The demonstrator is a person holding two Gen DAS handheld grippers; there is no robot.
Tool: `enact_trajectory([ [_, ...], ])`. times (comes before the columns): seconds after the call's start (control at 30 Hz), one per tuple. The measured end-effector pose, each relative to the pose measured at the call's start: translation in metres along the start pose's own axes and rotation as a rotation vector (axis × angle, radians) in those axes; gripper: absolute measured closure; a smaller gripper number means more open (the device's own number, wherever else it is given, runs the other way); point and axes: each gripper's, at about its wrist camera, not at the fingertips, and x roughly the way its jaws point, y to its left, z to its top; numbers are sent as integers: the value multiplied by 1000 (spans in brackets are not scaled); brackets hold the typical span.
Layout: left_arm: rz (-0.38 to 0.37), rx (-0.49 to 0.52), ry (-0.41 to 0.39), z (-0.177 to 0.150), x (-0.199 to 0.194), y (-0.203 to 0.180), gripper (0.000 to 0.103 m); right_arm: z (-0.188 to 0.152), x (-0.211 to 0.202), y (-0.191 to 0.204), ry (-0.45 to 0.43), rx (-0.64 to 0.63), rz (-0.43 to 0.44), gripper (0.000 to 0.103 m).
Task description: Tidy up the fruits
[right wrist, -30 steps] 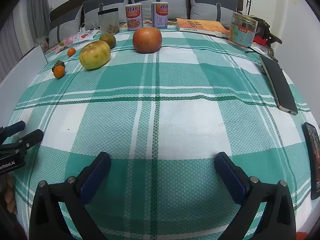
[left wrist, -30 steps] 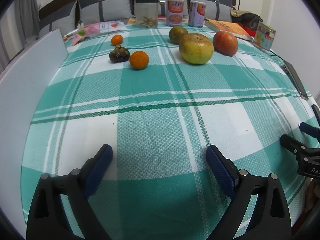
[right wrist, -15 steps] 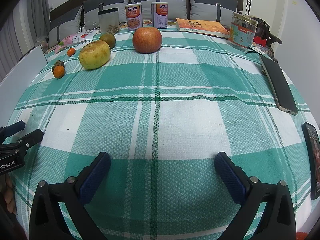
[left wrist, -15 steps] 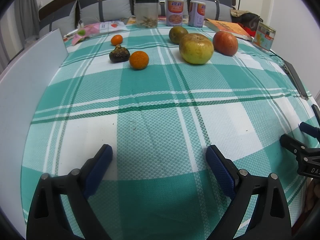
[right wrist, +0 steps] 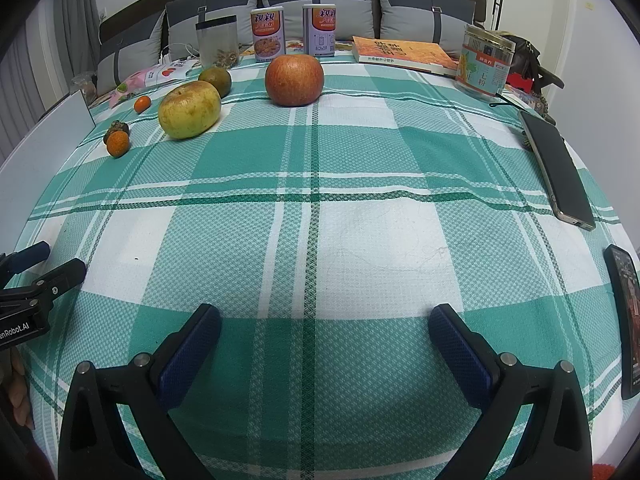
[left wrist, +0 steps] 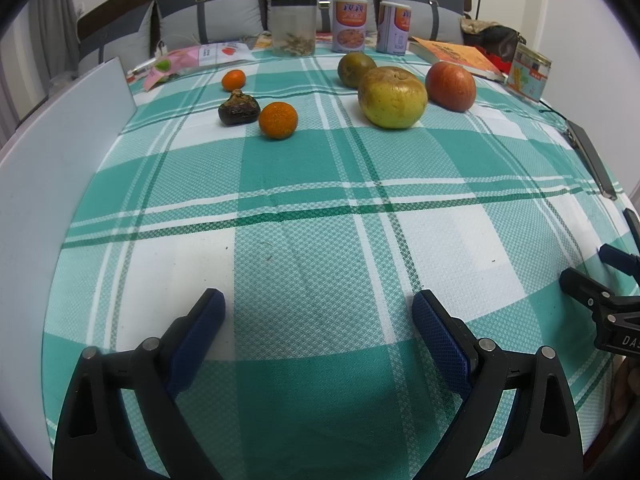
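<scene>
Looking from the left wrist: left hand-held gripper (left wrist: 318, 308) spread, empty; small orange tangerine (left wrist: 278, 119) and dark mangosteen (left wrist: 239, 109) lie straight ahead toward the table's far-left edge.

Right wrist: right hand-held gripper (right wrist: 325, 322) spread, empty; red apple (right wrist: 294, 80) ahead, yellow-green round pear (right wrist: 189, 109) forward-left.

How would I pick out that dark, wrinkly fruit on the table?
Start at the big yellow-green fruit on the green checked tablecloth, then look to its left, toward the white board. Beside an orange sits the dark fruit, the only brownish-black, wrinkled one with a pointed top.
</scene>
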Motion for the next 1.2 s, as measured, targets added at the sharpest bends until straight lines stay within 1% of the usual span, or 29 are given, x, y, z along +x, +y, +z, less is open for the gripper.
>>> enact_trajectory([
  [0.87,-3,-4,5,0,0,0,7,0,0,0,1,0,0,0],
  [0.97,-26,3,30,3,0,2,7,0,0,0,0,1,0,0],
  [1.07,-79,1,75,11,0,9,7,0,0,0,1,1,-1,0],
  [1.13,-101,-16,84,20,0,17,7,0,0,0,1,1,-1,0],
  [1.2,-110,-47,70,36,-1,29,7,0,0,0,1,1,-1,0],
])
